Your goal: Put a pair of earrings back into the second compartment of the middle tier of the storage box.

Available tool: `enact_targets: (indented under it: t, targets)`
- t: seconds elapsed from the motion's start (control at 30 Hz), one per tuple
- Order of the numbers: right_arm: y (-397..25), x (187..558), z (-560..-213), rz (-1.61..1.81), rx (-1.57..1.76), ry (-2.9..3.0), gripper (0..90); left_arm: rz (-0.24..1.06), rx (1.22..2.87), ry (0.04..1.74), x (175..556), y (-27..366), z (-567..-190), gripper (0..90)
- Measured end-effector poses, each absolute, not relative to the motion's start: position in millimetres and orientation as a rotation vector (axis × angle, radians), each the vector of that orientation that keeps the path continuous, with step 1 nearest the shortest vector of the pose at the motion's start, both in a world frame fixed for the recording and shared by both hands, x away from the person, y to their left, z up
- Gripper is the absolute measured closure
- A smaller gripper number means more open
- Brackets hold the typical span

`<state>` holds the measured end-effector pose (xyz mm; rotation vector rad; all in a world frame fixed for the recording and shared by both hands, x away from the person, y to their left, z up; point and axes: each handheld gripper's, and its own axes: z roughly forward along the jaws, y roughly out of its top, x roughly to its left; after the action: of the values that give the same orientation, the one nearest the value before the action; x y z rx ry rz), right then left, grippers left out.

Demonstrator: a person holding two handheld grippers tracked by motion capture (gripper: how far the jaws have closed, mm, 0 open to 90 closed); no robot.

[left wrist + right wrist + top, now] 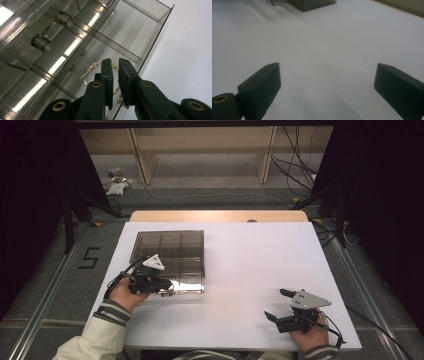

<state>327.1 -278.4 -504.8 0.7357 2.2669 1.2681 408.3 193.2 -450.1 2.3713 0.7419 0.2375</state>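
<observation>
A smoky clear plastic organiser box [170, 252] with several divided compartments lies on the left half of the white table top [240, 270]. My left gripper [169, 288] is at the box's near edge. In the left gripper view its jaws [115, 61] stand almost together over a near compartment [120, 37], closed on a thin gold chain piece [93, 65] with a wire hook. Part of the chain is hidden behind the jaws. My right gripper [275, 304] rests near the front right of the table, open, with bare table between its jaws [327, 77].
The box's corner [312, 3] shows far off in the right gripper view. A wooden strip [220, 216] edges the table's far side. Beyond it are floor cables [200, 195] and a wooden frame [205, 150]. Dark stands flank the table.
</observation>
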Motion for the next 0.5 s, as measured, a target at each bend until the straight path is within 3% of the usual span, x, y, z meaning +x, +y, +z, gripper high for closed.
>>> enact_targets:
  t: [0.2, 0.5]
  targets:
    - [-278, 327, -505, 1.268, 0.734, 2.267, 8.2, 0.265, 2.344, 0.754, 404, 197, -446, 73.4]
    - [-278, 327, -505, 1.267, 0.735, 2.265, 8.2, 0.334, 2.313, 0.765, 391, 211, -436, 55.6]
